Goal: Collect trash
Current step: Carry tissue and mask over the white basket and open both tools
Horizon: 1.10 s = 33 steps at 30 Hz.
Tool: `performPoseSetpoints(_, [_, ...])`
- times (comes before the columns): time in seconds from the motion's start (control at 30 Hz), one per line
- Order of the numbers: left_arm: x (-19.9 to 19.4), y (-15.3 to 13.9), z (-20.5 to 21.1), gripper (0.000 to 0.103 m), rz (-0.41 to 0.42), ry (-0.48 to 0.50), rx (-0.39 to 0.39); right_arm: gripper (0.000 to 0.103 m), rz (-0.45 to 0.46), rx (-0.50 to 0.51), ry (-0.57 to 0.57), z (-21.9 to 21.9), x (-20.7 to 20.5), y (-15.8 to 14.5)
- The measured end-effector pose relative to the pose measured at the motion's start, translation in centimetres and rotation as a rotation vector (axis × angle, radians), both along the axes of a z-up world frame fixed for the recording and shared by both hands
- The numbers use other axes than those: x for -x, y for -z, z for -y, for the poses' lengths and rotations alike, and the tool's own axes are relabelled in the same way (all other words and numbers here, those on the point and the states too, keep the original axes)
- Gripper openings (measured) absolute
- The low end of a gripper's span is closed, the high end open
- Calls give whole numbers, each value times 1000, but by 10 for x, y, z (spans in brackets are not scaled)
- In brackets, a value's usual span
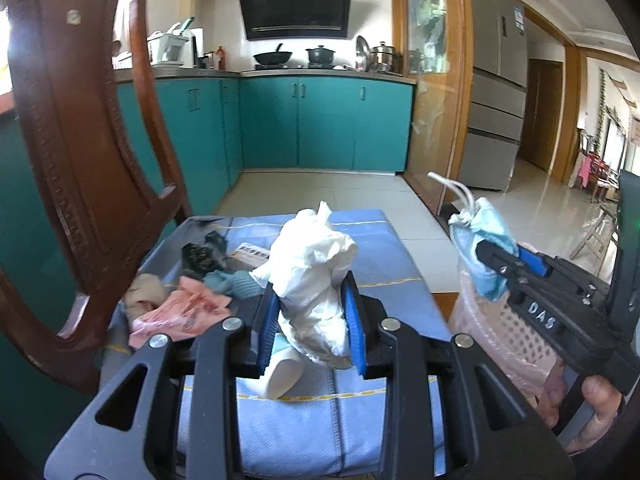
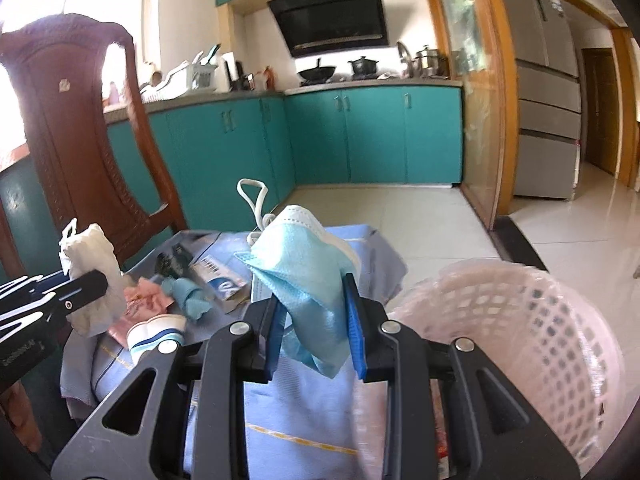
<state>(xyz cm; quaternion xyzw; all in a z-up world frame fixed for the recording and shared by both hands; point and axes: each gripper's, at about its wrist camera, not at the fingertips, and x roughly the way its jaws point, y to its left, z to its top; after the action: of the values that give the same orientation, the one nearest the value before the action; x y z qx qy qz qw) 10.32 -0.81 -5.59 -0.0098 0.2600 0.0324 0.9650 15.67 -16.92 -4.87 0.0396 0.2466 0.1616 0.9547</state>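
Left tongs (image 1: pixel 312 320) are pinching a crumpled white tissue wad (image 1: pixel 316 276), right tongs (image 2: pixel 316 332) pinching a blue face mask (image 2: pixel 304 276), both held above the bench (image 1: pixel 360 272). Pink basket (image 2: pixel 540 340) sits just right; more scraps (image 1: pixel 180 312) lie on the cloth.

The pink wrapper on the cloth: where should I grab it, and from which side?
Pinch the pink wrapper at its raised crumpled edge nearest the camera, coming straight down from above. It lies flat, with a teal scrap touching its far side, so a side approach would likely snag.
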Motion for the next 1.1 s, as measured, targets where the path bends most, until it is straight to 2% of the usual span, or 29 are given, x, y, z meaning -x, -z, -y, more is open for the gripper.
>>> performPoseSetpoints(0.2, [-11,-1,28,31,2,74,1,28,16,-20,141,57,6,-3])
performPoseSetpoints(0.27, [-14,-2,38,31,4,105,5,28,54,12,225,82,15,-10])
performPoseSetpoints(0.33, [-17,-2,50,31,3,141,6,28,73,0,297,109,24,-13])
performPoseSetpoints(0.5, [-32,1,79,31,-25,239,44,29,-45,-48,386,151,20,6])
performPoseSetpoints(0.67, [-45,3,112,31,-47,382,132,29,-150,31,409,150,6,24])
performPoseSetpoints(0.8, [-61,13,138,32,-82,490,194,29,-204,29,429,156,-1,33])
performPoseSetpoints(0.9, [-73,23,156,45,-94,567,215,30,-208,23,435,151,-2,34])
performPoseSetpoints(0.93, [-75,26,159,59,-97,580,213,32,-211,26,437,150,-3,35])
performPoseSetpoints(0.97, [-77,28,161,70,-97,578,199,38,-214,29,440,150,-3,37])
performPoseSetpoints(1.0, [-76,30,162,72,-89,564,180,44,-216,30,443,151,-4,38])
performPoseSetpoints(1.1, [-73,28,154,77,-62,518,142,52,-204,14,445,151,-3,35])
